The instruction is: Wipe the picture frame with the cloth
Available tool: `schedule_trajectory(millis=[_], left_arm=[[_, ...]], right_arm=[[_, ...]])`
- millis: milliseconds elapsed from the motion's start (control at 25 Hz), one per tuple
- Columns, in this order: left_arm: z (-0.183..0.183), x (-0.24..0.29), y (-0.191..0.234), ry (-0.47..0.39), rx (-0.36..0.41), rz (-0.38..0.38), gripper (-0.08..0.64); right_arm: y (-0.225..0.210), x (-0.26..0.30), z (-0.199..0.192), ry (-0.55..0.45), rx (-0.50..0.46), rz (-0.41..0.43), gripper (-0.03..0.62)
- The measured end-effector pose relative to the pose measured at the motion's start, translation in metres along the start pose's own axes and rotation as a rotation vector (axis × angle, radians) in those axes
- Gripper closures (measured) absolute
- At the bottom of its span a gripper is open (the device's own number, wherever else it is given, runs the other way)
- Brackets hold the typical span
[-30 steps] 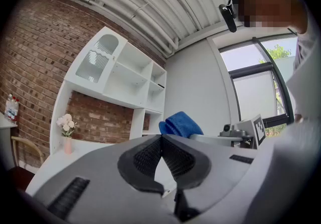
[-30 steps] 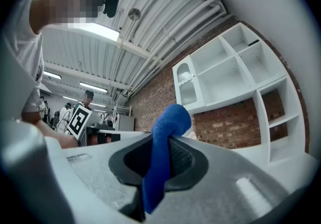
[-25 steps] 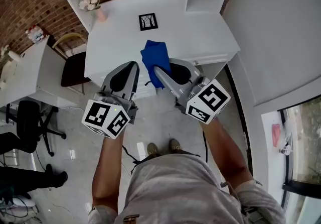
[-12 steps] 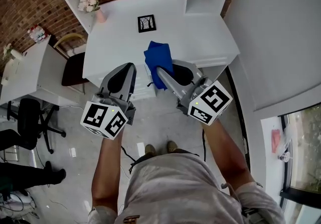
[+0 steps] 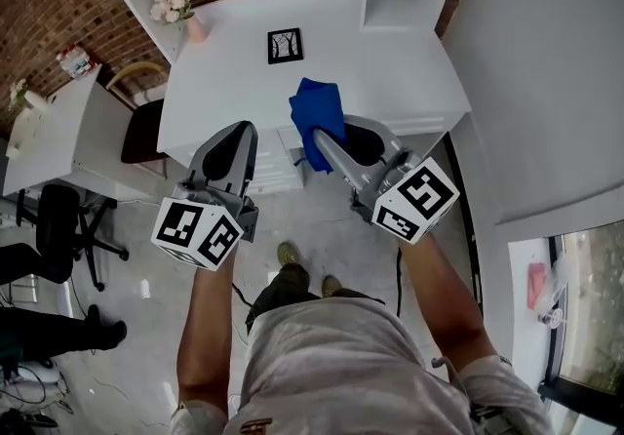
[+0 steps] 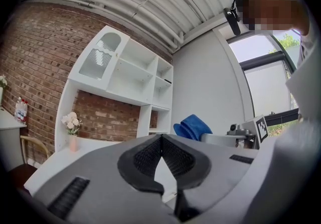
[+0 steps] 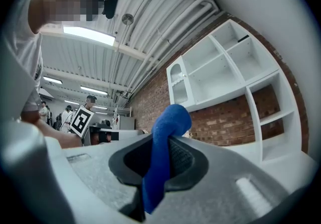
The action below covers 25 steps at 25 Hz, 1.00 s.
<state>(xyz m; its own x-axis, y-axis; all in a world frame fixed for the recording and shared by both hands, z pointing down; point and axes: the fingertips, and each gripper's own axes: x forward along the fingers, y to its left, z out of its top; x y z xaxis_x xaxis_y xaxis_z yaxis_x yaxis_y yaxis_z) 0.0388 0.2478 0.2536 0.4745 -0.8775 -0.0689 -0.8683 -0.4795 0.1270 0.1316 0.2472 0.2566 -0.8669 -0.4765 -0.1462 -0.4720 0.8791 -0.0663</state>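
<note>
Grey and empty, my left gripper [image 5: 237,131] has its jaws pressed together on nothing. Over the last second I have brought it forward to the near edge of the white desk [image 5: 210,82]. The picture frame [image 5: 286,45] lies flat further back on that desk, well apart from both tools and a little left of the blue cloth [image 5: 322,106]. My right gripper [image 5: 318,138] is clamped on the cloth and has come forward too. So the approach is under way, but wiping has not begun. The frame probably faces up, though it's too small to be sure.
</note>
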Motion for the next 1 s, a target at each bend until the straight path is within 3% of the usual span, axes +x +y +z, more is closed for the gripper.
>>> schedule_trajectory(millis=[400, 1000], left_arm=[[-0.009, 0.039, 0.045, -0.002, -0.017, -0.012, 0.56], [-0.018, 0.127, 0.185, 0.019, -0.024, -0.081, 0.56]], right_arm=[[-0.039, 0.033, -0.012, 0.019, -0.005, -0.031, 0.545], [-0.13, 0.165, -0.043, 0.097, -0.013, -0.113, 0.545]])
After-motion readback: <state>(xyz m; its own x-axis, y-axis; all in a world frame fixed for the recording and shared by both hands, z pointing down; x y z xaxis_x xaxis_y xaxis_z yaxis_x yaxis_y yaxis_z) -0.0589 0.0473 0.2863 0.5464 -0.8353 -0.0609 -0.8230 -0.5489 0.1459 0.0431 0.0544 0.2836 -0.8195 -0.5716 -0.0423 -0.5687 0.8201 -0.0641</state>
